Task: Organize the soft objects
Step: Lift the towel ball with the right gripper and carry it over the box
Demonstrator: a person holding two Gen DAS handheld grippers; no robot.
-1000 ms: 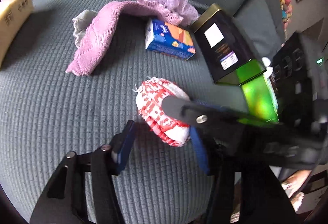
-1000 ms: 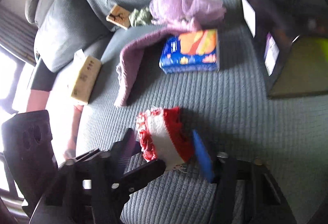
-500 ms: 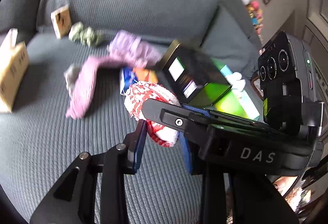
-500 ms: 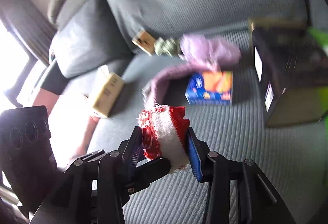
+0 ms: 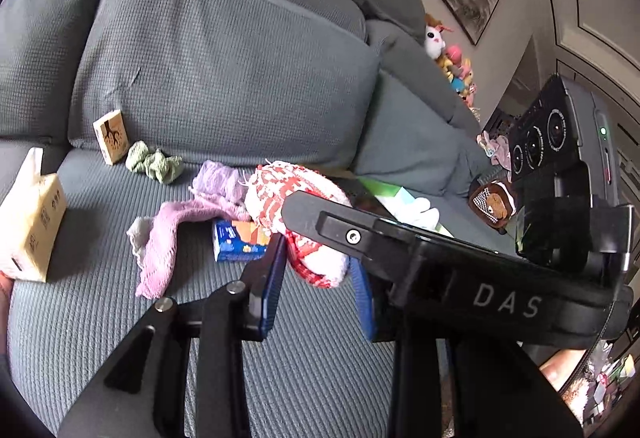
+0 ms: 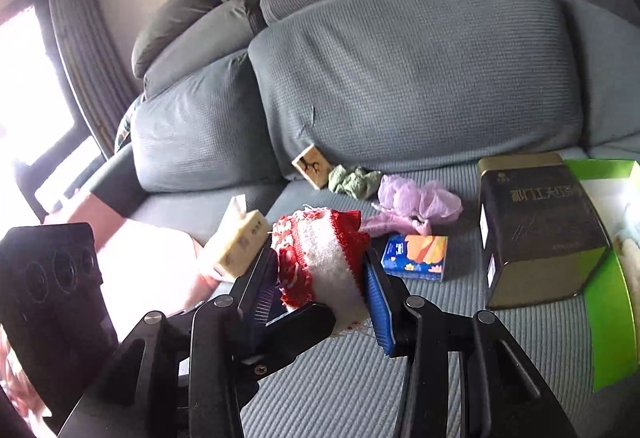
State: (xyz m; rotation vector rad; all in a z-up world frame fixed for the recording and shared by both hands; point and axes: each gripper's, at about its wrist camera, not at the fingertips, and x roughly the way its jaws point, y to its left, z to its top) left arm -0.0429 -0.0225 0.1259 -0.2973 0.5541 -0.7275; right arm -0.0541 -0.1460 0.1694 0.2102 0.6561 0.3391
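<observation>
A rolled red-and-white knitted cloth (image 5: 296,222) (image 6: 320,262) is held up above the grey sofa seat (image 5: 80,318). My left gripper (image 5: 320,278) and my right gripper (image 6: 320,278) are both shut on it from opposite sides. A pink knitted cloth (image 5: 168,234), a purple mesh cloth (image 5: 218,177) (image 6: 420,197) and a green crumpled cloth (image 5: 154,163) (image 6: 354,177) lie on the seat behind it.
A blue packet (image 6: 416,258), a dark tin box (image 6: 536,230) and a green box (image 6: 608,302) sit on the seat at right. A tissue box (image 5: 32,226) lies at left, and a small wooden block (image 5: 110,135) leans on the backrest.
Both grippers closed on the red-and-white cloth and lifted it off the seat. The views tilted up toward the backrest.
</observation>
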